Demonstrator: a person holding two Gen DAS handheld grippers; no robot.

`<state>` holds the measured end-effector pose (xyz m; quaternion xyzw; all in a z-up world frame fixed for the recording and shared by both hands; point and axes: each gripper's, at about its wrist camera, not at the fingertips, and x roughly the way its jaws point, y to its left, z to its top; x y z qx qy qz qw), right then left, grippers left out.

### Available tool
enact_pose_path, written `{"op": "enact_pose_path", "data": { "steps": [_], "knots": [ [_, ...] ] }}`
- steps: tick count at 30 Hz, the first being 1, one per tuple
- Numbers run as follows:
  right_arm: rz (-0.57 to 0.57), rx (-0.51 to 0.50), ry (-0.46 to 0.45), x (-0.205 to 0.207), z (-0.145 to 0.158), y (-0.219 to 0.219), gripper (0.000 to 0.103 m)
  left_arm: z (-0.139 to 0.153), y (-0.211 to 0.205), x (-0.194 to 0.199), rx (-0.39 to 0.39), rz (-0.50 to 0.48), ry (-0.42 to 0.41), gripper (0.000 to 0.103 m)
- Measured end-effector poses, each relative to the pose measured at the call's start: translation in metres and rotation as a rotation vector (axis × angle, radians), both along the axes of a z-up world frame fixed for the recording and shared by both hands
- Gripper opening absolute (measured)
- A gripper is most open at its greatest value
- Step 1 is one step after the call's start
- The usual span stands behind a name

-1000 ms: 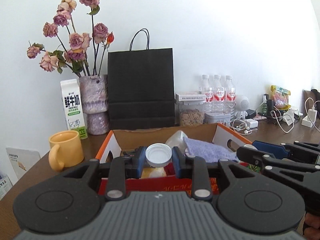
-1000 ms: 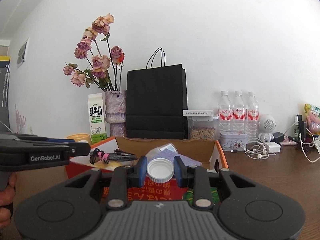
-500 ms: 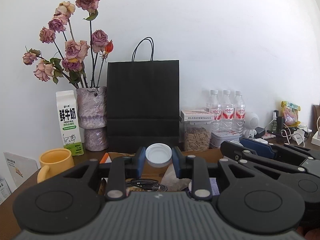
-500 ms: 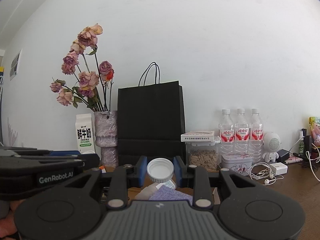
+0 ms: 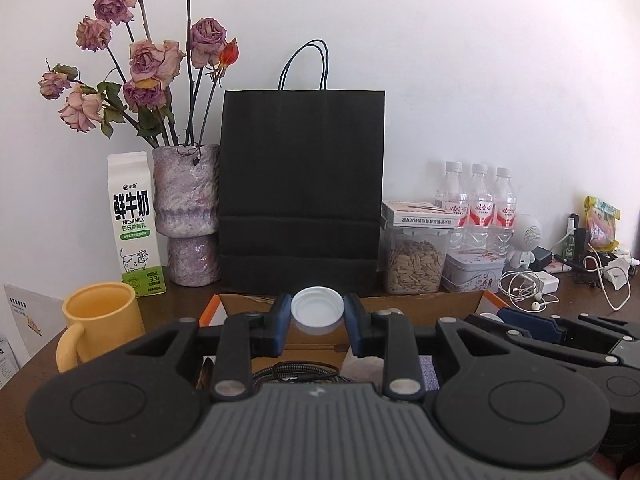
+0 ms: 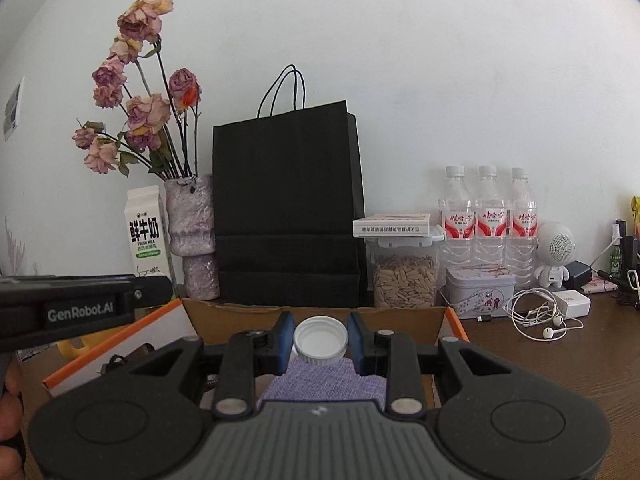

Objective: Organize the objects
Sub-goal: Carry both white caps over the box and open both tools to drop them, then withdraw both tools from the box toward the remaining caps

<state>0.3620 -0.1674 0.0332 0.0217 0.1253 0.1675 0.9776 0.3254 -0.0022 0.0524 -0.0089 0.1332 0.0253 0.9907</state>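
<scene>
My left gripper (image 5: 317,317) is shut on a white round lid (image 5: 317,308), pinched between its blue pads above an open cardboard box (image 5: 256,303) with orange edges. In the right wrist view my right gripper (image 6: 320,340) is shut on a white ribbed cap (image 6: 320,334) over the same box (image 6: 240,320). A purple cloth (image 6: 320,384) lies in the box under the right gripper. A braided cable (image 5: 296,372) lies under the left one. The two grippers are side by side, and each shows at the edge of the other's view.
Behind the box stand a black paper bag (image 5: 300,200), a vase of dried roses (image 5: 186,216), a milk carton (image 5: 134,224) and a yellow mug (image 5: 100,316). To the right are a seed jar (image 6: 404,276), three water bottles (image 6: 488,224), a tin (image 6: 480,292) and earphones (image 6: 536,316).
Both grippers have travelled forward over the box toward the back wall, each keeping its white lid. The bag, vase and bottles now loom larger, and less of the box interior shows.
</scene>
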Motion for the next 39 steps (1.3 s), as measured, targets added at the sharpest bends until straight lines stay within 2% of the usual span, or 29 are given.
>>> {"op": "enact_pose_path", "data": {
  "steps": [5, 8, 9, 10, 11, 12, 13, 15, 16, 32, 39],
  "knots": [
    [0.006, -0.020, 0.030, 0.002, -0.005, 0.001, 0.028, -0.002, -0.003, -0.003, 0.011, 0.000, -0.007, 0.030],
    [0.012, -0.029, 0.031, 0.000, -0.007, 0.002, 0.028, -0.003, -0.001, -0.004, 0.007, 0.011, -0.005, 0.039],
    [0.011, -0.033, 0.033, -0.001, -0.007, 0.002, 0.030, -0.003, 0.001, -0.004, 0.005, 0.017, -0.007, 0.054],
    [0.009, -0.035, 0.036, -0.001, -0.007, 0.002, 0.039, -0.003, 0.002, -0.004, 0.003, 0.028, -0.008, 0.076],
    [0.006, -0.034, 0.038, -0.001, -0.007, 0.002, 0.047, -0.003, 0.003, -0.004, 0.002, 0.041, -0.012, 0.087],
    [0.004, -0.033, 0.041, -0.001, -0.008, 0.002, 0.065, -0.003, 0.004, -0.005, 0.001, 0.058, -0.023, 0.103],
    [0.003, -0.030, 0.041, -0.001, -0.008, 0.002, 0.082, -0.003, 0.006, -0.007, 0.001, 0.074, -0.038, 0.103],
    [-0.001, -0.020, 0.030, -0.002, -0.009, 0.001, 0.096, -0.002, 0.008, -0.006, 0.000, 0.087, -0.039, 0.103],
    [-0.004, -0.015, 0.021, -0.003, -0.009, 0.001, 0.097, -0.002, 0.009, -0.006, -0.005, 0.090, -0.036, 0.103],
    [-0.010, -0.016, 0.015, -0.010, -0.011, 0.000, 0.100, -0.006, 0.013, -0.010, -0.022, 0.100, -0.031, 0.103],
    [0.006, -0.033, 0.001, -0.023, -0.009, -0.002, 0.100, -0.008, 0.022, -0.023, -0.042, 0.089, -0.032, 0.103]
  ]
}}
